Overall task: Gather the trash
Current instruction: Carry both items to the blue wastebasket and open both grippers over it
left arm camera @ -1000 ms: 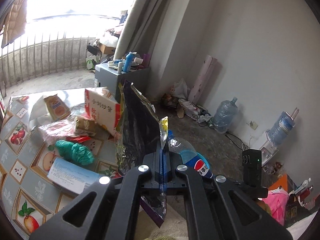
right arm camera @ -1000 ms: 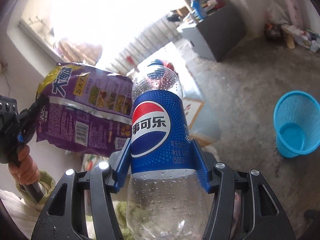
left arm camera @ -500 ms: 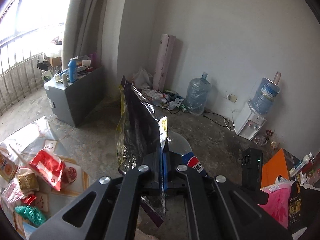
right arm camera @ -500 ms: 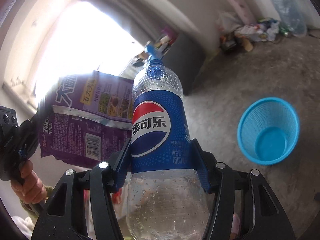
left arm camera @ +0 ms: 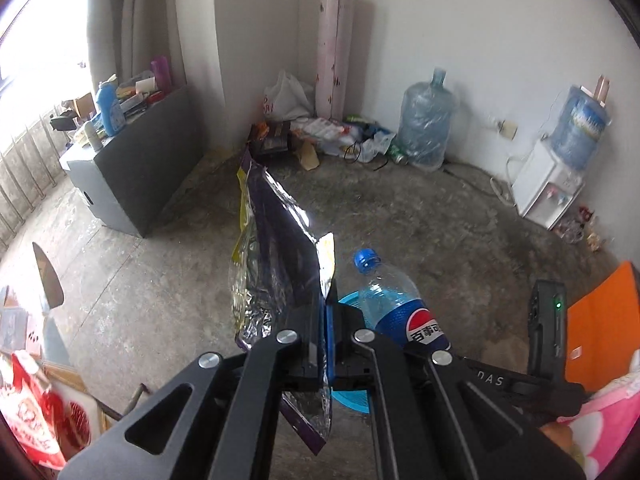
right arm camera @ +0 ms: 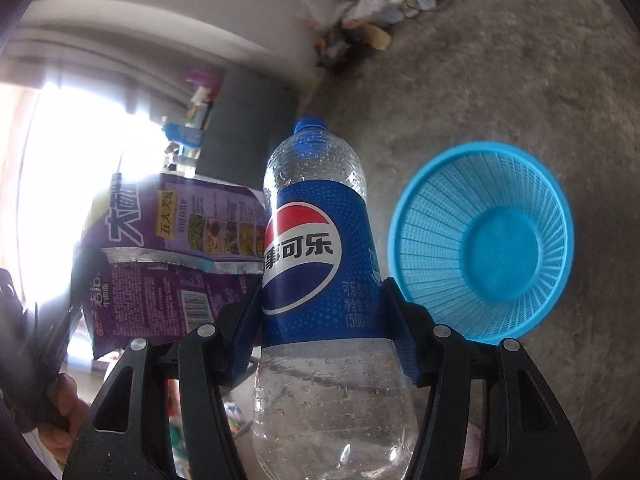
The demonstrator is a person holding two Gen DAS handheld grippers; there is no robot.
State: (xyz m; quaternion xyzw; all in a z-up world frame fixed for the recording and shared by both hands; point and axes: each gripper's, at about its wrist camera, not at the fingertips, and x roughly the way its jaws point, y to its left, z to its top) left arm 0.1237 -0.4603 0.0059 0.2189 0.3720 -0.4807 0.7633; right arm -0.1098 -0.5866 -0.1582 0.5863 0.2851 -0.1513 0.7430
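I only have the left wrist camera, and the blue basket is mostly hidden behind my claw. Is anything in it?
Observer: No. The right wrist view looks straight into the blue basket, and it is empty.
Operator: Where does the right claw hold the bottle?
Observer: The right claw clamps the Pepsi bottle across the lower part of its label.
Operator: And my wrapper?
Observer: The purple wrapper shows its printed side, barcode included, left of the bottle.

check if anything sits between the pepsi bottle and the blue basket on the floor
Nothing visible does. The bottle is clamped in the right claw, and the blue basket sits empty on bare floor just beside it.
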